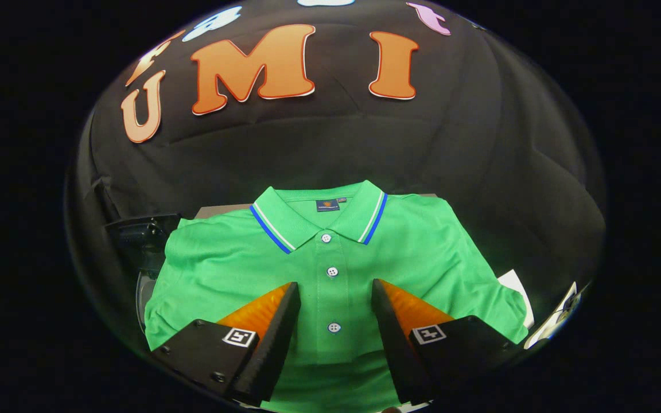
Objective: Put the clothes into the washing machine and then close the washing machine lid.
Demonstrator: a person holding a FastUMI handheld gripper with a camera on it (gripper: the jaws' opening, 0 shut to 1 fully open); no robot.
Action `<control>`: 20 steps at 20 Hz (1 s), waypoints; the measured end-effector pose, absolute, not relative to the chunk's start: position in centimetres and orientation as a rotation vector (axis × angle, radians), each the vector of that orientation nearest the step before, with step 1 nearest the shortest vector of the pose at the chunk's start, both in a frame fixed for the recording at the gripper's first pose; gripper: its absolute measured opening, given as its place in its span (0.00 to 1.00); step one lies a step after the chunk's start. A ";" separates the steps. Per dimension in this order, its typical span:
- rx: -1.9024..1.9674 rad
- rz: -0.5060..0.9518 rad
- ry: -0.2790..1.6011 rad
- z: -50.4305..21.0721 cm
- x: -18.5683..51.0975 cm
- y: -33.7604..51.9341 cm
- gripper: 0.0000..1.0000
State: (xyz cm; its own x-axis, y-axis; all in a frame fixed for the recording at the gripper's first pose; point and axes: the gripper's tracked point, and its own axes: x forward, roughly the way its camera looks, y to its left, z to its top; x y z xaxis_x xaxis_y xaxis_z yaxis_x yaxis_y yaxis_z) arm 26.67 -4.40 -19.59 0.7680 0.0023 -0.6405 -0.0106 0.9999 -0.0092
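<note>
Claw (335,289): you held it open, gripping nothing | Shirt (422,258): lay flat below, placket running straight ahead between fingers.

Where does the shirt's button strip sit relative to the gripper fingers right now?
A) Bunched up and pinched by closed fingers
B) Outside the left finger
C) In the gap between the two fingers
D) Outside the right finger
C: the gripper is open above the flat green shirt, and the button strip runs down the gap between its fingers.
</note>
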 end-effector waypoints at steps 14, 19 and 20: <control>0.081 -0.003 0.555 -15.7 25.5 -3.7 0.09; 0.181 0.099 0.371 -9.1 23.0 0.1 0.08; 0.191 0.106 0.346 -7.6 22.2 0.5 0.09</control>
